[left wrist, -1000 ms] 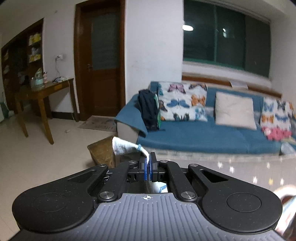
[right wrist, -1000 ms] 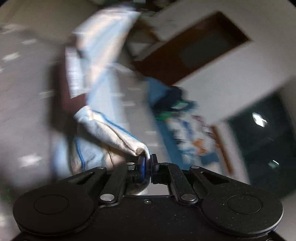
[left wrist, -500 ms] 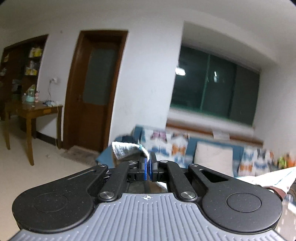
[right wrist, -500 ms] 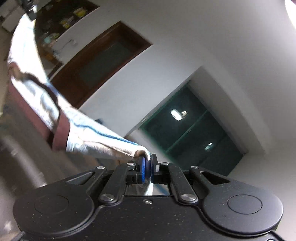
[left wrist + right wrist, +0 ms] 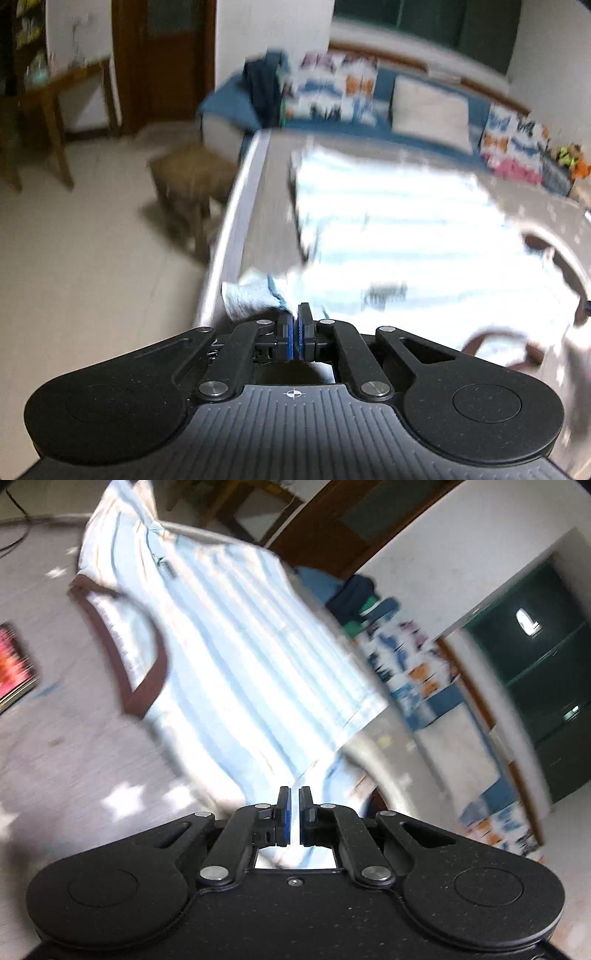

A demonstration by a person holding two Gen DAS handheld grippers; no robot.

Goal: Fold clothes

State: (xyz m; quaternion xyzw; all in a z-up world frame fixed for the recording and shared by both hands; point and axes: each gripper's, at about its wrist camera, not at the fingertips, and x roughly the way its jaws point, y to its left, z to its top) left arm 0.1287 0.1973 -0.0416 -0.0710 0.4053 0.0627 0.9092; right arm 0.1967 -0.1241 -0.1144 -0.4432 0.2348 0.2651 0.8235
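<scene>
Both pairs of fingers were pressed together on cloth. My left gripper [image 5: 295,325] pinched a pale blue-edged sleeve end [image 5: 255,297] of the light blue and white striped shirt with the brown neckband [image 5: 402,236], and my right gripper [image 5: 294,808] was closed on another part of the same shirt [image 5: 236,657], with the fabric running between the blue pads [image 5: 284,823] and under them.

A second before, the left camera looked across the room at the blue sofa, and the shirt hung in the air from my two grippers. Half a second before, both cameras pointed high, at the wall and the dark window. Now both of them looked down, and the shirt was spread over the grey tabletop with small white stars [image 5: 48,760]. In the left view its body lay flat, near the rounded left edge of the tabletop [image 5: 236,206], and the pinched sleeve end was just beside that edge. The brown neckband [image 5: 147,675] was toward the inner part of the tabletop.

I judged that the shake and the lay-down were nearly done. The shirt seemed flat enough, so the folding itself could begin, probably with the sleeves. Much was blurred, so I could not tell if small wrinkles remained.
</scene>
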